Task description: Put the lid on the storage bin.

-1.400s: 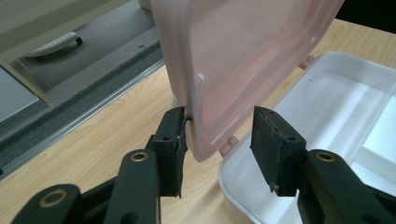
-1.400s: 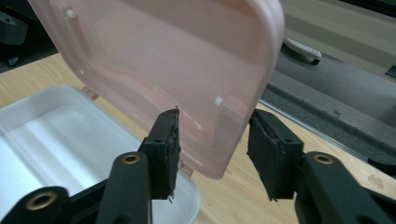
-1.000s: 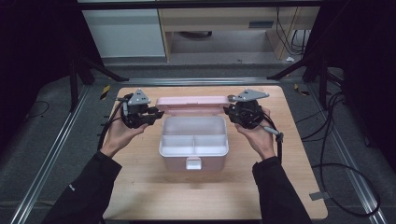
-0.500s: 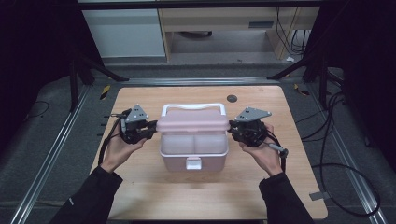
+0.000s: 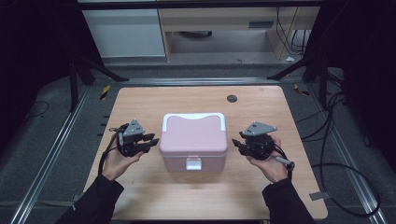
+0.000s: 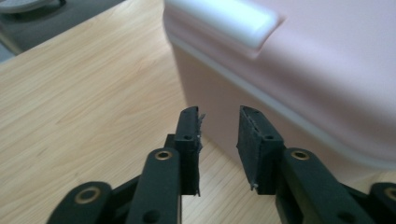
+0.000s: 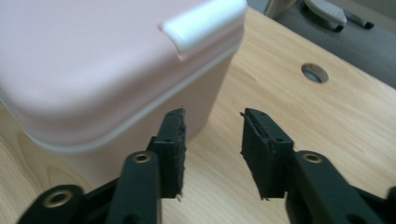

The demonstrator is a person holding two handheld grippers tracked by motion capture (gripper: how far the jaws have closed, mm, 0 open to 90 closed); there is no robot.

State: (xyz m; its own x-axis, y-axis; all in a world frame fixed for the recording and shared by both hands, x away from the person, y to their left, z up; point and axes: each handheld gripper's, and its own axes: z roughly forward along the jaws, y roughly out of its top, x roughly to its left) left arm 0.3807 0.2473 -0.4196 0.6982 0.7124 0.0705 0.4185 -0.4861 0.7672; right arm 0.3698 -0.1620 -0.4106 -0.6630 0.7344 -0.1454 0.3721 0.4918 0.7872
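The pink box [image 5: 194, 140], lid shut, sits mid-table nearer the front edge. Left gripper [image 5: 148, 140] and right gripper [image 5: 237, 143] flank it, jaws just opened, empty. Probably light, stiff, slick plastic; take it by the white handle [image 5: 194, 116].

Looked like lab recording bay: wooden table [image 5: 280, 196] sat on metal-rail frame [image 5: 51, 154], black curtains [image 5: 32, 51] hung at sides, loose cables [image 5: 336, 163] lay across grey floor.

The pink box's lid [image 5: 194, 133], earlier upright behind the open box, now lies shut; both grippers [image 5: 145, 141] [image 5: 238, 143], lower in frame, have just been opening, empty.
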